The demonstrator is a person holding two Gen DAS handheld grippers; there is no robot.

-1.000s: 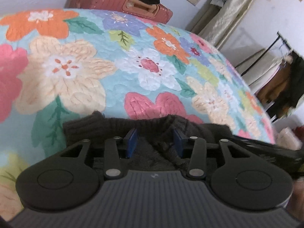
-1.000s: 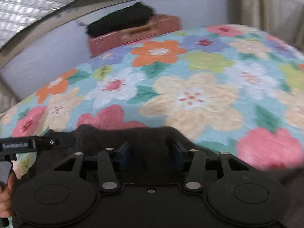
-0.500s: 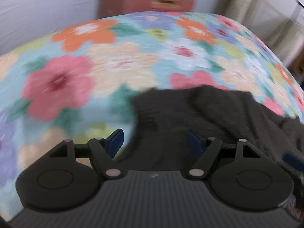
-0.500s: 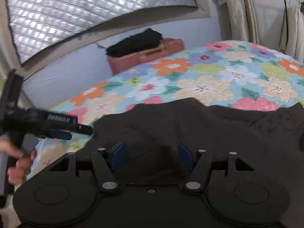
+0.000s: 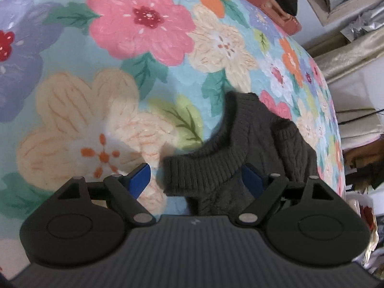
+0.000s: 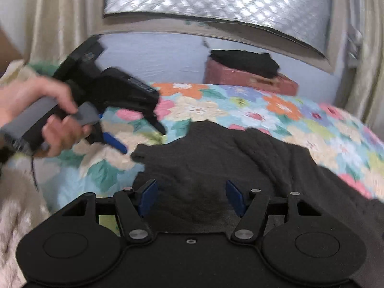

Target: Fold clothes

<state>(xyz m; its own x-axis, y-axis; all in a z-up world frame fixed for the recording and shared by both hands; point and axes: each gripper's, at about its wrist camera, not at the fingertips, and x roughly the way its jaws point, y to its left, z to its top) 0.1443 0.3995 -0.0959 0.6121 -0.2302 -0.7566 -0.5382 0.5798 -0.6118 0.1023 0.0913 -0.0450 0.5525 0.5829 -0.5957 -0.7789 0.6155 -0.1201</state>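
— Tool check first: how do the two stand?

— Left tool (image 5: 195, 180) has its blue fingers spread wide with nothing clamped between them. Right tool (image 6: 190, 198) is likewise spread, gripping nothing, with dark knit lying under the gap.

— And the garment?

— A dark grey knitted sweater (image 5: 242, 148) lies on the bed, on a floral quilt (image 5: 120, 72). Its ribbed neckline curves just ahead of the left tool, with one ribbed corner sitting between the fingers, closer to the right-hand one. A sleeve or fold is bunched over the body further back.

— Which way does it run?

— From the right wrist view the sweater (image 6: 216, 158) spreads from the left tool's side across and towards the right, widening under the right tool. So its long axis seems to run roughly across the two tools.

— Who is nearer to what?

— The left one, held in a hand (image 6: 40, 115), hangs just over the collar end; the right one sits over the broad body. Whether this is laid out for folding or partly folded, I can't tell.
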